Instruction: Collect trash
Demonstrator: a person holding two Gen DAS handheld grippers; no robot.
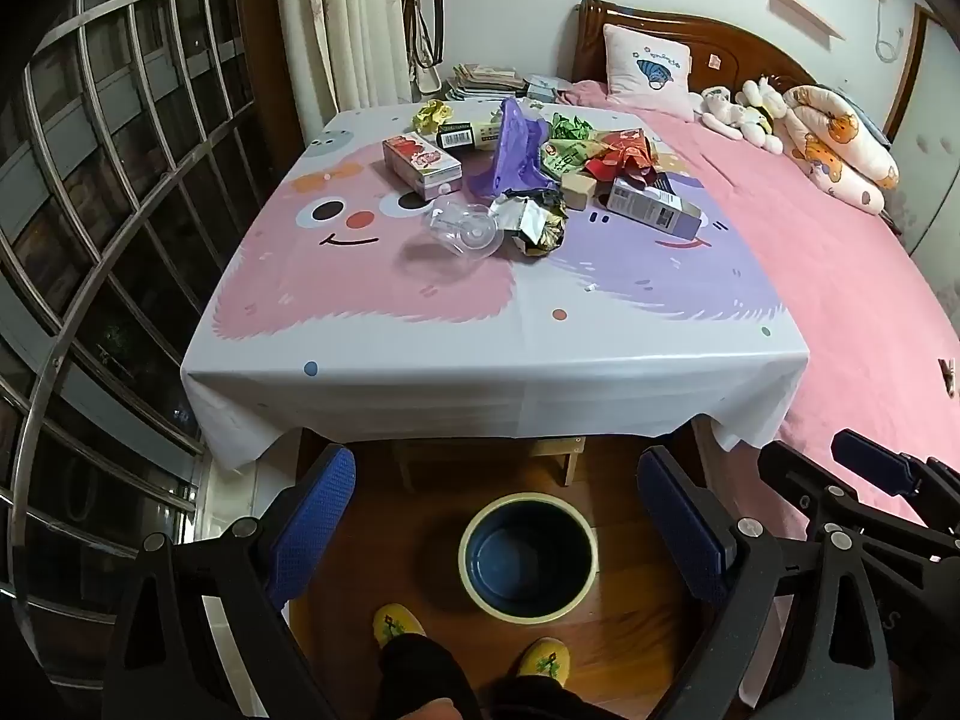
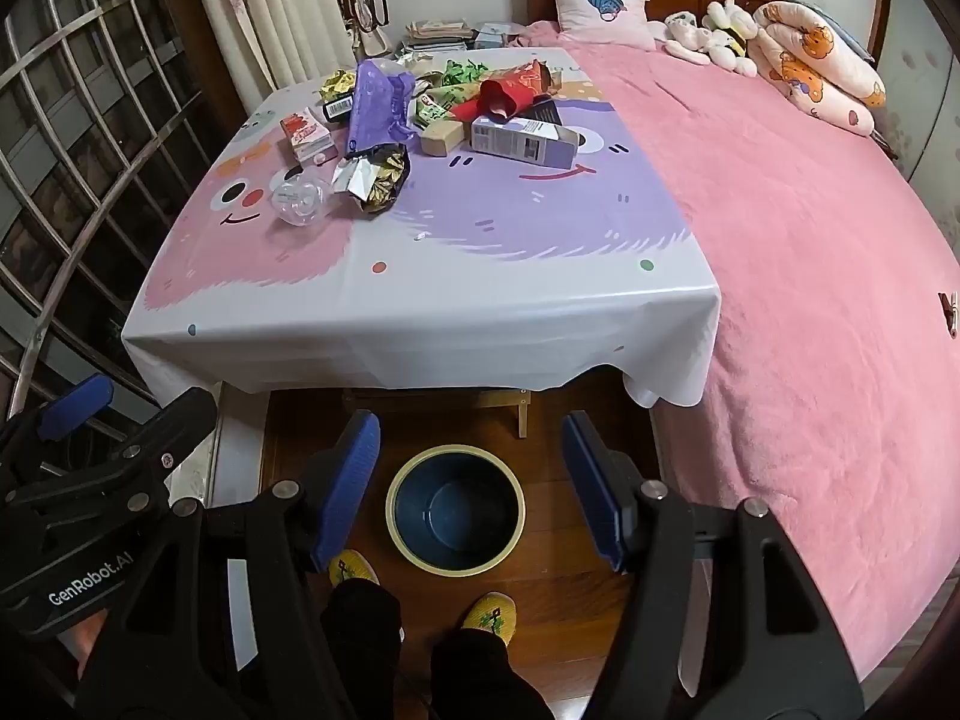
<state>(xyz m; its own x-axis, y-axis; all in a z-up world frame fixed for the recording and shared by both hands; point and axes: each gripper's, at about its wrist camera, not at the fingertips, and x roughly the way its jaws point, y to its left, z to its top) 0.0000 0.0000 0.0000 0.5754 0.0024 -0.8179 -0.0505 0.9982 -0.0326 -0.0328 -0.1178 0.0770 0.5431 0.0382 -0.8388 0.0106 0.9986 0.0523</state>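
A pile of trash lies at the far side of the table [image 1: 420, 348]: a clear plastic cup [image 1: 465, 228] [image 2: 300, 198], a foil wrapper [image 1: 534, 222] [image 2: 375, 177], a purple bag [image 1: 516, 147] [image 2: 375, 105], a pink carton [image 1: 423, 165] [image 2: 306, 132], a purple-grey box [image 1: 654, 207] [image 2: 522, 141] and crumpled wrappers. A dark blue bin [image 1: 528, 558] [image 2: 456, 510] with a cream rim stands on the floor before the table. My left gripper [image 1: 498, 516] is open and empty above the bin. My right gripper [image 2: 471, 480] is open and empty beside it.
A bed with a pink cover [image 1: 852, 300] [image 2: 810, 240] adjoins the table on the right, with a pillow and soft toys at its head. A barred window [image 1: 90, 240] is on the left. My feet in yellow slippers [image 2: 486, 615] stand by the bin.
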